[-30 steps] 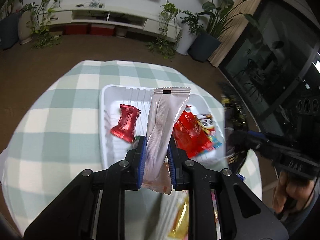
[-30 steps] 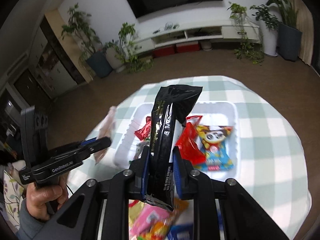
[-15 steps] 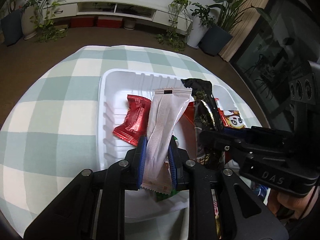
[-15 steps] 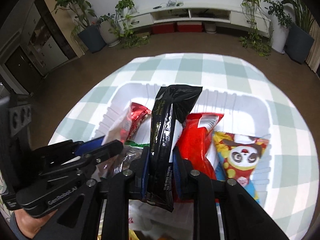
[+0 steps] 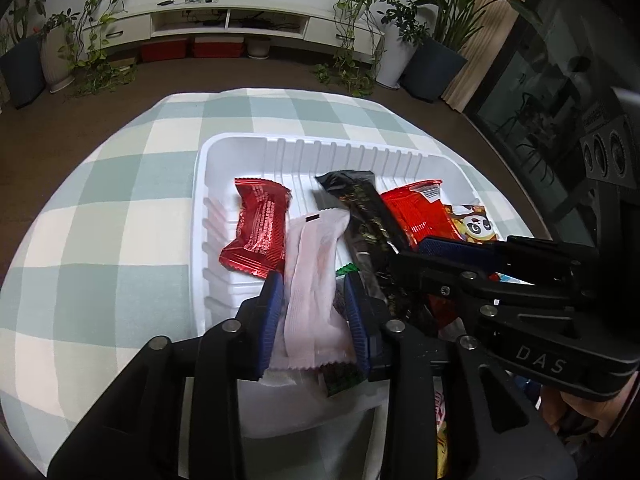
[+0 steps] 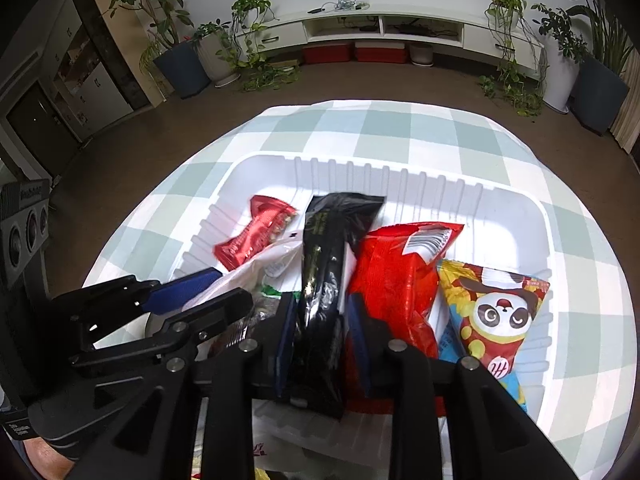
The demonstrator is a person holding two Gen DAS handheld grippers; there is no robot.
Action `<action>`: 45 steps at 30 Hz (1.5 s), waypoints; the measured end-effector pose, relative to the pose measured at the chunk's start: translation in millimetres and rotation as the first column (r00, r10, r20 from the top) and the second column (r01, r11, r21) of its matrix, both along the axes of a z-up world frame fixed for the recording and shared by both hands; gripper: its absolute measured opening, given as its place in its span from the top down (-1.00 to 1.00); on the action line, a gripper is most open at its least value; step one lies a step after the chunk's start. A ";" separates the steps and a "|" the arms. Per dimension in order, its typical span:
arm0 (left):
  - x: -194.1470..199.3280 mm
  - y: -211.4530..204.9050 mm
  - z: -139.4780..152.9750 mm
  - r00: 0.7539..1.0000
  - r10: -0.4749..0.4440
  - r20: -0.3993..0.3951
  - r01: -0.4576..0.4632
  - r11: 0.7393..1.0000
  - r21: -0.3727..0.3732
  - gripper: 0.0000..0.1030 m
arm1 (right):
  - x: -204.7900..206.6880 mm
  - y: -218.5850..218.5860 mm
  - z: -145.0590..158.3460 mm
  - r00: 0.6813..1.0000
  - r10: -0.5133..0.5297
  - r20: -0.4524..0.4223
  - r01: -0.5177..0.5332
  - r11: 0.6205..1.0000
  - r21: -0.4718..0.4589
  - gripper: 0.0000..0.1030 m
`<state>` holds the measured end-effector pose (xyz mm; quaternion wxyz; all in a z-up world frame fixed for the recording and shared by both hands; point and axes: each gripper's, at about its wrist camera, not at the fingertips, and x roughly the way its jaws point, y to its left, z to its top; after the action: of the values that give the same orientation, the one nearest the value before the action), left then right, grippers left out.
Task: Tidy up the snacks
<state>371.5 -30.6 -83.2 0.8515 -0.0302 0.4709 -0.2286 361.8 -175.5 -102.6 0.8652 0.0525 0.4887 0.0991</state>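
Note:
A white ribbed tray sits on the checked tablecloth. My left gripper is open, its jaws apart around a pale pink packet that lies in the tray beside a small red packet. My right gripper stands open around a black packet that rests in the tray, left of a large red bag and a panda bag. The right gripper also shows in the left wrist view.
The green and white checked tablecloth covers a round table. More loose snack packets lie at the near edge under the grippers. A green-edged packet peeks out between the pink and black ones.
Both grippers moved lower into the tray and their jaws spread apart. The pink packet and the black packet tipped down and now lie in the tray.

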 end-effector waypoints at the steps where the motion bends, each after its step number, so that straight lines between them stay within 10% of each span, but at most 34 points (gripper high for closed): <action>1: -1.5 0.9 2.0 1.000 0.000 0.002 0.000 1.000 -0.001 0.33 | -1.4 -1.4 1.1 1.000 -0.004 0.002 0.004 1.000 0.004 0.34; 12: -53.2 10.7 36.9 0.997 -0.055 0.061 0.053 0.998 0.037 -0.50 | -77.5 -39.8 45.4 0.991 -0.088 0.104 0.073 0.987 0.143 -0.64; 27: -143.9 12.4 11.9 0.995 -0.045 0.090 0.030 0.987 0.157 -0.64 | -229.0 -73.5 -4.0 0.961 -0.262 0.091 0.221 0.922 0.317 -0.66; 45: -140.0 11.4 5.3 0.989 -0.027 0.146 -0.008 0.971 0.238 -0.64 | -244.3 -66.0 -21.9 0.957 -0.279 0.080 0.251 0.933 0.259 -0.66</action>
<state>231.5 -19.2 -77.9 0.8805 0.0913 0.4305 -0.1763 117.6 -241.4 -124.5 0.8842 0.2190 0.4102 0.0442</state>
